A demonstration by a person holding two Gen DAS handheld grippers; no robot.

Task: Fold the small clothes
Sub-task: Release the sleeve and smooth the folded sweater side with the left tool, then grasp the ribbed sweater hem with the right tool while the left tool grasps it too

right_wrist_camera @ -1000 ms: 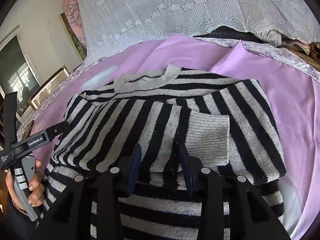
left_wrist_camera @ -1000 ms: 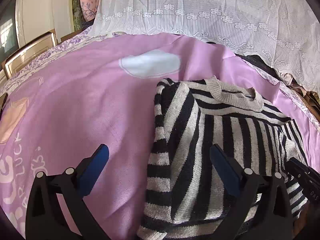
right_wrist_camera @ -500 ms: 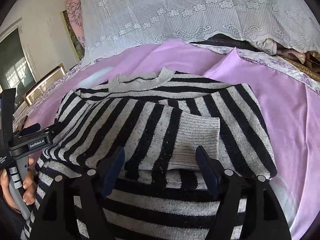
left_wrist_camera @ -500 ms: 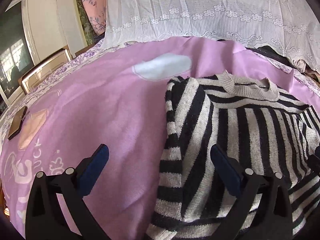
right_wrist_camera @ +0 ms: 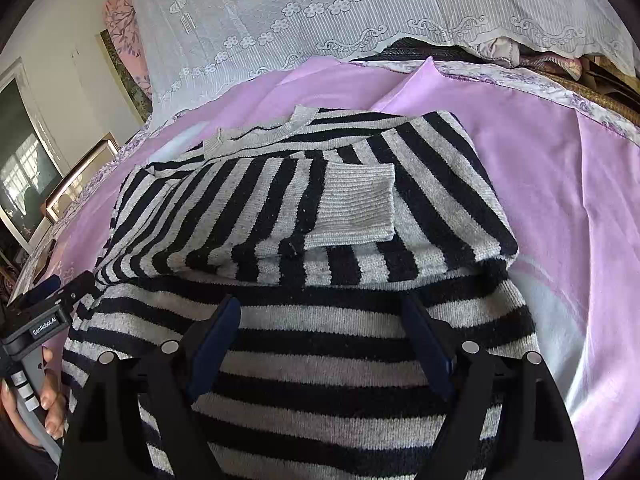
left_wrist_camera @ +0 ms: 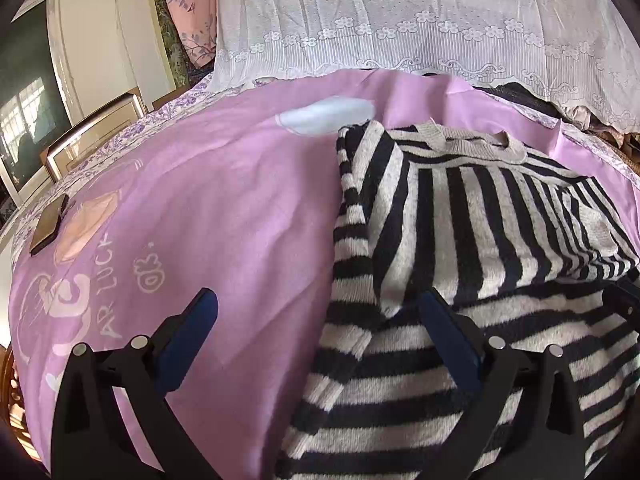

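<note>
With both sleeves already folded across its body, the striped sweater [right_wrist_camera: 304, 248] lies mid-bed on the pink sheet [left_wrist_camera: 208, 216], lengthwise fold outstanding; left tool [left_wrist_camera: 316, 332] spread, empty; right tool [right_wrist_camera: 320, 340] just opened, gripping nothing.

Black and grey striped sweater [right_wrist_camera: 280, 208] with a plain grey cuff [right_wrist_camera: 356, 210] and collar [left_wrist_camera: 460, 142], on a pink sheet [left_wrist_camera: 224, 208] printed with white letters; white lace cloth [left_wrist_camera: 400, 12] behind; gripper pads [right_wrist_camera: 214, 336] dark blue
</note>
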